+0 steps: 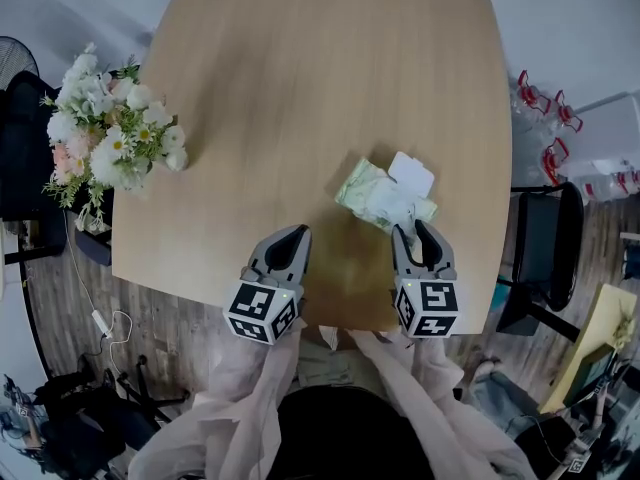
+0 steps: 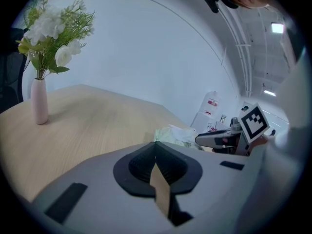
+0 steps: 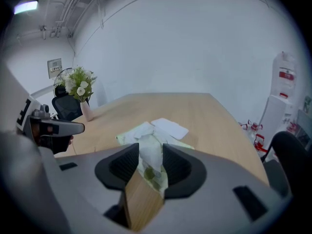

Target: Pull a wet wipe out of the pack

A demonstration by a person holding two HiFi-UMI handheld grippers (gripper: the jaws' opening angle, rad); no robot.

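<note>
Fingers of my right gripper are spread, with a crumpled white wet wipe standing up between them. It rises from the pale green soft pack at the near right of the light wooden table. My left gripper, left of the pack, has its fingers pressed together on nothing.

Head view steeply overhead, claw views low across table (sharing pack)

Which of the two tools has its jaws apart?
The right tool: its jaws stand apart, with a wet wipe sticking up from the wet wipe pack between them. The left tool has its jaws together, empty, away from the pack.
</note>
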